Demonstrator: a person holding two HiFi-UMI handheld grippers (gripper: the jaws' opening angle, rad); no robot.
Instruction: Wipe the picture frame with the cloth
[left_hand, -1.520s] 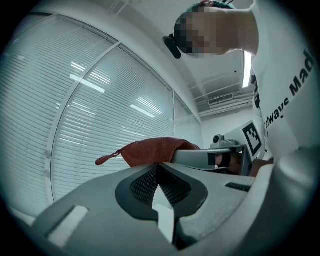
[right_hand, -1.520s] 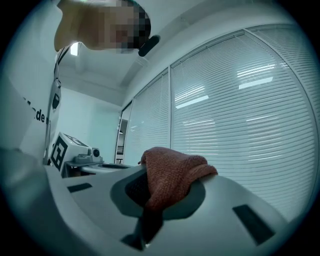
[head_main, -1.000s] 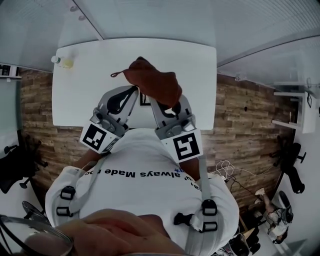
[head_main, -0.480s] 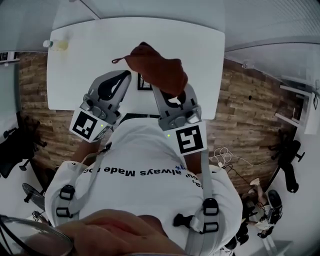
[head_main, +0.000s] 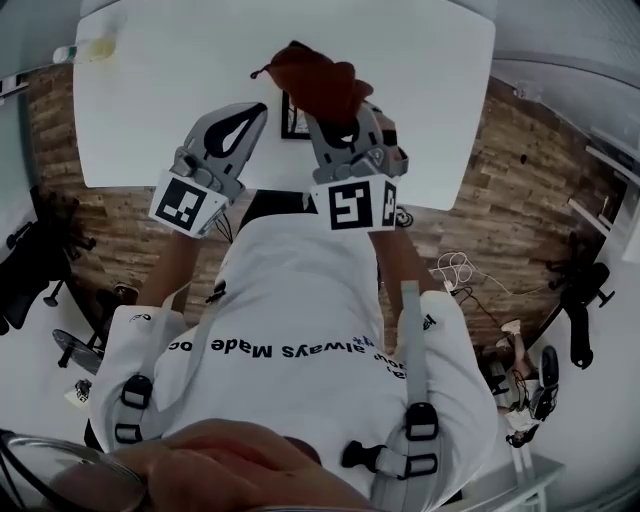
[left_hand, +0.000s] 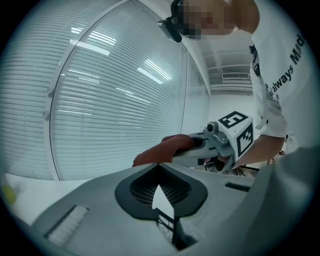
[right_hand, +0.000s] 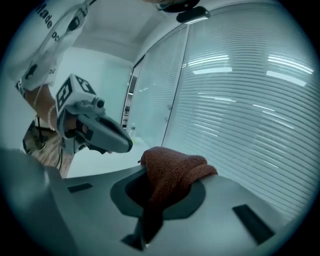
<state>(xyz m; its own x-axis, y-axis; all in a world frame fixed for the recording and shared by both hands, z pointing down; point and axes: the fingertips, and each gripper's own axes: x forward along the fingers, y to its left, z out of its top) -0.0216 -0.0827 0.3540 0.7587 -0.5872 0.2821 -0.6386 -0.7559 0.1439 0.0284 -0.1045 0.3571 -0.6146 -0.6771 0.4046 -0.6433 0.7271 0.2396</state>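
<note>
Head view, looking straight down: both forearms reach out from the white shirt (head_main: 290, 330) across the near edge of the white bench (head_main: 160, 100). The left tongs (head_main: 256, 108) angle inward, toward the middle of the bench, marker cube (head_main: 188, 203) nearest the body and the bare left forearm (head_main: 172, 275) running back from it. The right tongs (head_main: 338, 128) point more squarely ahead, their own cube (head_main: 352, 205) face up, just beside the left pair but not touching.

And there's the cloth (head_main: 315, 78), rust-red, bunched over the tips of the right tongs and covering them from above. The right gripper view settles it: the jaws are pinched on the cloth, a fold of it running down into the slit between them and the rest heaped on top.

Over to the left gripper view: jaws together, tips meeting at a point, nothing held there. The right tongs and the red cloth show just ahead of them.

The picture frame (head_main: 293, 118), dark-edged, lies on the bench between the two pairs of tips, close against the right tongs, its far corner under the cloth's edge. Whether cloth and frame are touching, I can't tell from here.

A small bottle (head_main: 82, 50) stands at the far left corner, well apart.
</note>
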